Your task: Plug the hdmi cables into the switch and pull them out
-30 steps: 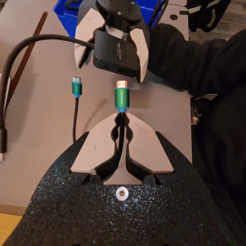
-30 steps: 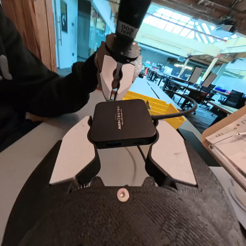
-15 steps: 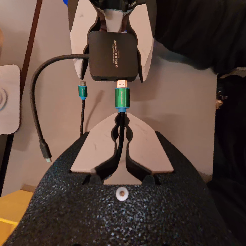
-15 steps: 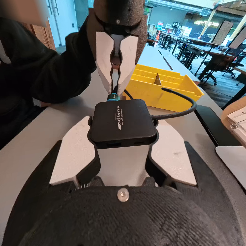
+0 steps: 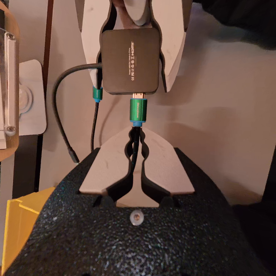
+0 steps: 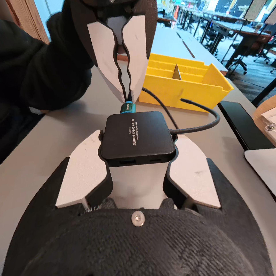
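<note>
My left gripper (image 5: 135,130) is shut on the black cable just behind a green HDMI plug (image 5: 137,110). The plug's gold tip is partly inside the near edge of the black square switch (image 5: 129,62). My right gripper (image 6: 138,134) is shut on the switch (image 6: 138,135), gripping its two sides above the table. In the right wrist view the left gripper (image 6: 128,100) and the green plug (image 6: 128,107) sit at the switch's far edge. A second green HDMI plug (image 5: 97,94) lies on the table, partly hidden by a right finger (image 5: 93,56). The switch's own short black cable (image 5: 59,104) hangs loose.
A yellow bin (image 6: 183,83) stands on the grey table (image 6: 44,141) beyond the switch; its corner shows in the left wrist view (image 5: 19,224). A black flat slab (image 6: 242,125) and a white pad (image 6: 262,165) lie to the right. A person's dark sleeve (image 6: 37,71) is at left.
The two grippers have closed the gap: the plug's gold tip, clear of the switch a second ago, is now partly inside its port. Both grips are unchanged.
</note>
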`<move>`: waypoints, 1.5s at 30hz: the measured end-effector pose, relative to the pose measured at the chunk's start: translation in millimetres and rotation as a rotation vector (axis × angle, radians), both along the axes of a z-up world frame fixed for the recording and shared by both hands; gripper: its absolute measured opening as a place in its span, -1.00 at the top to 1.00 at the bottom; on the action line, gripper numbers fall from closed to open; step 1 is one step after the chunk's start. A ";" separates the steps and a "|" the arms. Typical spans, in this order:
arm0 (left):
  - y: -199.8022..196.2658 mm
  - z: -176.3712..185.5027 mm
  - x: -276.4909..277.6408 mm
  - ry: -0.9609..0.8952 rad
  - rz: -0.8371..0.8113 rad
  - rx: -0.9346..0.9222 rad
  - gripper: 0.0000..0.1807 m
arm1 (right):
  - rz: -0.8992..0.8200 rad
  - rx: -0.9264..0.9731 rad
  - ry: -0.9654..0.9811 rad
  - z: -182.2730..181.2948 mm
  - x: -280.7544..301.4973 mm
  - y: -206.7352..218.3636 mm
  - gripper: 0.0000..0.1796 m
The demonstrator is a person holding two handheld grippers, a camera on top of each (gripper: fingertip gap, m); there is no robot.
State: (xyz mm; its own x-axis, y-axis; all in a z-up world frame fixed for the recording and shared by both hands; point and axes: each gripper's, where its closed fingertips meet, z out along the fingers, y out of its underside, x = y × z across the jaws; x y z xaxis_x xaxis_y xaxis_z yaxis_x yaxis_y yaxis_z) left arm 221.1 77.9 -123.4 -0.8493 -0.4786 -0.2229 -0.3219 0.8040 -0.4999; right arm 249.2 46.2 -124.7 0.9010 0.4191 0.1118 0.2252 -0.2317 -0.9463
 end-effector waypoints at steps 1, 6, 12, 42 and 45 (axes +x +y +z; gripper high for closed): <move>1.1 -0.6 1.0 -0.004 0.010 0.016 0.94 | -0.013 -0.009 -0.010 -0.9 0.9 1.5 0.04; 1.2 -0.8 8.4 -0.037 0.013 0.000 0.94 | -0.056 -0.003 -0.060 -0.1 8.4 4.1 0.04; -13.9 56.3 18.0 -0.193 -0.015 -0.479 0.82 | -0.075 0.247 -0.008 35.7 17.6 -2.6 0.04; -20.3 75.7 15.5 -0.255 -0.152 -0.721 0.77 | -0.080 0.363 0.118 66.2 10.1 2.5 0.04; -18.1 74.9 15.5 -0.245 -0.145 -0.718 0.78 | -0.076 0.355 0.129 65.7 8.7 4.2 0.04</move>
State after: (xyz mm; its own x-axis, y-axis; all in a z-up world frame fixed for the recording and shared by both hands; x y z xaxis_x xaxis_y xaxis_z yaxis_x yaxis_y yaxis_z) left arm 236.6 59.8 -48.5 -0.8812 -0.4643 -0.0896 -0.0511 0.2818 -0.9581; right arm 257.9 50.5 -59.0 0.9441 0.3063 0.1215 0.0936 0.1044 -0.9901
